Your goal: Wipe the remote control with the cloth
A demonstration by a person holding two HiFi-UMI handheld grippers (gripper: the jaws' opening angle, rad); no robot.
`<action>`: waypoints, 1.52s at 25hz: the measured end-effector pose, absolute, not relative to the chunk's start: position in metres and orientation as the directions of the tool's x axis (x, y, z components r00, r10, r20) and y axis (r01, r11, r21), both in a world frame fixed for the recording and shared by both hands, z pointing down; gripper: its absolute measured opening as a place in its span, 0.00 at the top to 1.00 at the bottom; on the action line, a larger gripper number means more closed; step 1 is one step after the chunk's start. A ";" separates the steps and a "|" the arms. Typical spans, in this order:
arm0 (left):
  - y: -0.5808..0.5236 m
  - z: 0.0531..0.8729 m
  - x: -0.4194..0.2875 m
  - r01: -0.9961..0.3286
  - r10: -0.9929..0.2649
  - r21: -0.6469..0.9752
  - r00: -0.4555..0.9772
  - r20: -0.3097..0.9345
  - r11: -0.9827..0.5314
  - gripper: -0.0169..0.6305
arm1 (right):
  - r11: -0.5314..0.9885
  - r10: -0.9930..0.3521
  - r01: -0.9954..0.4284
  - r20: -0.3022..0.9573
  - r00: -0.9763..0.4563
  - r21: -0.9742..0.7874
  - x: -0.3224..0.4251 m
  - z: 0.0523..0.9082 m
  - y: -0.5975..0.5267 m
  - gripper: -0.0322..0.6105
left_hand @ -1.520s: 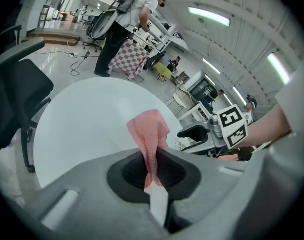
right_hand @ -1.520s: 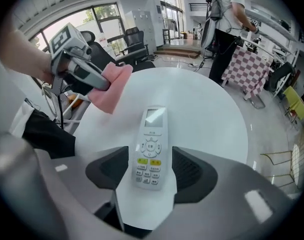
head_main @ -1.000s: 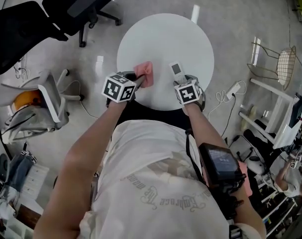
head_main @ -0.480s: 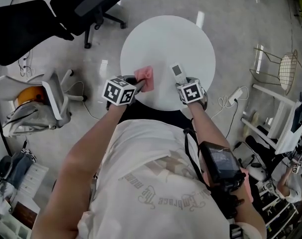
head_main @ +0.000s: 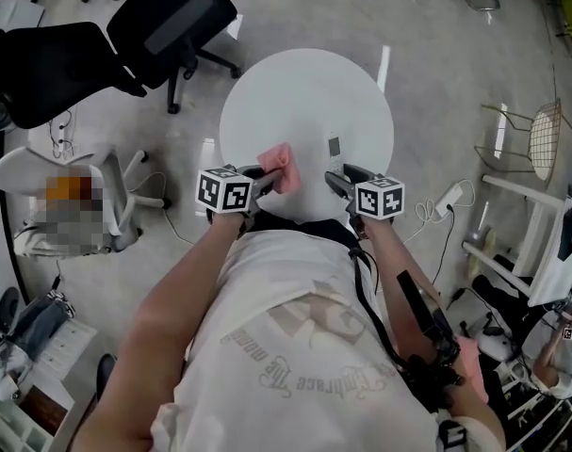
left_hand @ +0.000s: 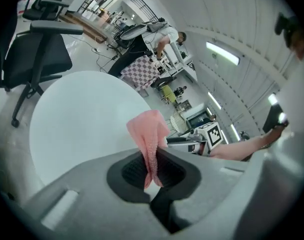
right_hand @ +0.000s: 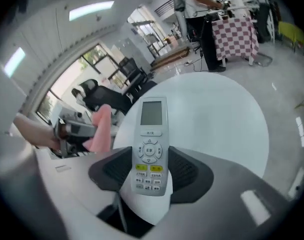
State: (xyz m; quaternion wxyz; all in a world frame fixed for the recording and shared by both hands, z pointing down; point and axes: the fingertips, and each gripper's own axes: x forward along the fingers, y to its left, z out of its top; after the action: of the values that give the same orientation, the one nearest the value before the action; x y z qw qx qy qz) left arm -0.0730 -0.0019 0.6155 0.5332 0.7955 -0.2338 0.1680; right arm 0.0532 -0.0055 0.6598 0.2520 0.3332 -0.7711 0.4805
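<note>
Bench (head_main: 304, 92): round, white. Left claw (left_hand: 152, 173) sits over the edge nearest the person, with its jaws pinched together on the pink cloth (left_hand: 148, 134). The cloth's loose end stands up past the tips. Right claw (right_hand: 149, 176) is near it at the same edge. Its jaws have just been closing and now grip the sides of the white remote control (right_hand: 150, 139). Buttons face up, the screen end points toward the bench centre, and it does not touch the cloth.

Light: your ceiling strips (right_hand: 90, 10) burn bright, even.
Glare: streaks on your floor (head_main: 384, 64).
Edges: both gripper views bend, darken at corners.
</note>
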 end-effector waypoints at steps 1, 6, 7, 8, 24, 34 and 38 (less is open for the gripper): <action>-0.002 0.611 -0.067 -0.533 -0.197 0.787 0.846 0.495 -0.312 0.95 | 0.306 -0.300 -0.703 0.635 -0.712 -0.642 0.051 0.646 -0.009 0.59; 0.004 0.580 -0.029 -0.355 -0.144 0.872 0.935 0.325 -0.336 0.95 | 0.339 -0.368 -0.363 0.233 -0.900 -0.868 0.041 0.572 -0.021 0.59; 0.006 0.570 -0.020 -0.297 -0.120 0.887 0.955 0.272 -0.354 0.95 | 0.349 -0.363 -0.296 0.163 -0.918 -0.889 0.038 0.559 -0.023 0.59; 0.008 0.561 -0.013 -0.242 -0.096 0.897 0.970 0.223 -0.370 0.95 | 0.358 -0.355 -0.229 0.095 -0.930 -0.905 0.035 0.546 -0.024 0.59; -0.039 0.521 -0.007 -0.267 -0.225 0.843 0.958 0.178 -0.467 0.95 | 0.419 -0.143 -0.059 -0.002 -0.990 -0.906 0.004 0.523 0.003 0.59; -0.094 0.501 -0.022 -0.262 -0.309 0.849 0.943 0.124 -0.460 0.95 | 0.455 -0.080 -0.063 0.029 -0.996 -0.888 0.000 0.525 0.009 0.59; -0.103 0.505 -0.020 -0.240 -0.306 0.868 0.946 0.108 -0.435 0.95 | 0.453 -0.071 -0.066 0.037 -0.997 -0.889 -0.001 0.529 0.010 0.59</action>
State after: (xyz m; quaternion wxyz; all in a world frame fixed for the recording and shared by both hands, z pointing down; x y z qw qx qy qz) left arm -0.0196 -0.1028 0.5055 0.5066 0.8463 -0.1614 -0.0327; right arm -0.0007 0.0100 0.5293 -0.0027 0.0401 -0.8523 0.5215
